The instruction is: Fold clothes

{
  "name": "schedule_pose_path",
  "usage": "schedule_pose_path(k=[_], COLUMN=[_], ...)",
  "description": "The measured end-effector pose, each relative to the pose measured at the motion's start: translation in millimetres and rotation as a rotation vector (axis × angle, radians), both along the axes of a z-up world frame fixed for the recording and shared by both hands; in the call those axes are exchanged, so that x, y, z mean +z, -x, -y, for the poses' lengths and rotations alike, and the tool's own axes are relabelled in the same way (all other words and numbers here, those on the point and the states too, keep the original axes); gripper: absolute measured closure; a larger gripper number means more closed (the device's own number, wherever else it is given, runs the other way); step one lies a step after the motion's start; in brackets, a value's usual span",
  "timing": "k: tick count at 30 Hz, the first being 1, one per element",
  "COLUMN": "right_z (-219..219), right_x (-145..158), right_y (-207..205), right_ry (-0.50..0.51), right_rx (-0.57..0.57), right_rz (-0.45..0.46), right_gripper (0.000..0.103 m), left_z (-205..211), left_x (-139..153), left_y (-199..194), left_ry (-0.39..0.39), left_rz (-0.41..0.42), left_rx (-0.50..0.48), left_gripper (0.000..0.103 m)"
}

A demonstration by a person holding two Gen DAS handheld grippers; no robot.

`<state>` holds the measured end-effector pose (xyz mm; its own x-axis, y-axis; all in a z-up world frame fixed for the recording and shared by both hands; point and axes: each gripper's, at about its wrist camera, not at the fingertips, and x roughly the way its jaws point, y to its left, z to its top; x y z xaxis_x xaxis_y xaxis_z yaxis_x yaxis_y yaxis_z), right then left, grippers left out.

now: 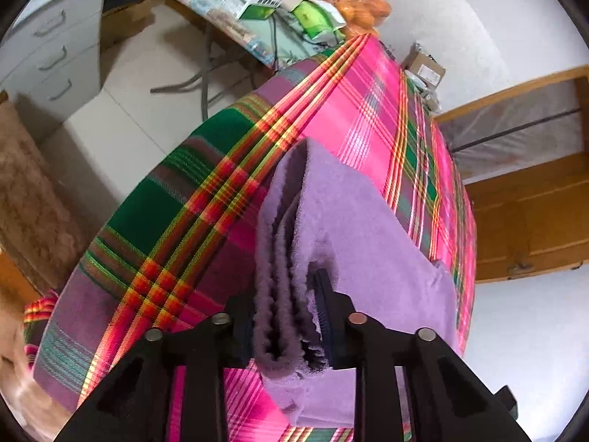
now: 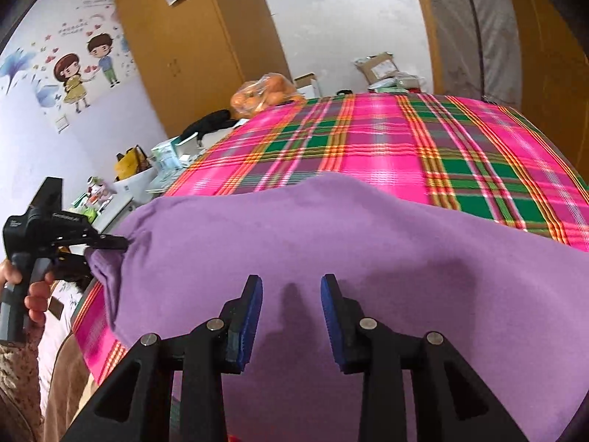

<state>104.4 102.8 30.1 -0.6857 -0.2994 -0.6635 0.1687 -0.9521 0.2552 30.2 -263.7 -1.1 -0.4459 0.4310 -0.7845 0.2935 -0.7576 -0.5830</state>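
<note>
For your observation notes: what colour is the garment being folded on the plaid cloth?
Plain purple garment, clearest in the right wrist view.

A pink-and-green plaid cloth (image 2: 423, 154) covers the table. Past its far edge lie a clear plastic bag of oranges (image 2: 263, 92) and a brown cardboard box (image 2: 379, 66). White drawer cabinet (image 1: 55, 48) stands apart.

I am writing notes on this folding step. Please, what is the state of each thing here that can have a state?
Purple garment: lying on the plaid cloth, one end bunched in several layers and held.
Left tool: shut on the bunched end.
Right tool: open, nothing between its pads, above the garment.
Plaid cloth: spread flat.
Bag of oranges: lying past the cloth's far edge.
</note>
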Motion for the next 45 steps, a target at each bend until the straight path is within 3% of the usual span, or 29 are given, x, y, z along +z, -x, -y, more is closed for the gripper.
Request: schedule_pose_path(k=[8,19,34,45], right_z=[-28,-48,-56,-67], right_x=[-10,-14,-15,-16], right_y=[-4,-12,-24,-31], right_ry=[0.000,0.024,0.043,0.056], right_rx=[-0.048,-0.064,-0.067,-0.079], right_rz=[0.020,0.022,0.024,0.028], right_gripper=[0.069,0.069,0.069,0.069], left_z=[-19,-71,-139,-194], left_x=[26,63,81,75], left_y=[-2,-8,-12,-13], left_ry=[0.036,0.076,0.097,0.075], left_rz=[-0.096,-0.214,-0.287,-0.280], left_rx=[-0.021,-0.132,-0.263,-0.386], left_gripper=[0.083,0.083,0.083,0.084])
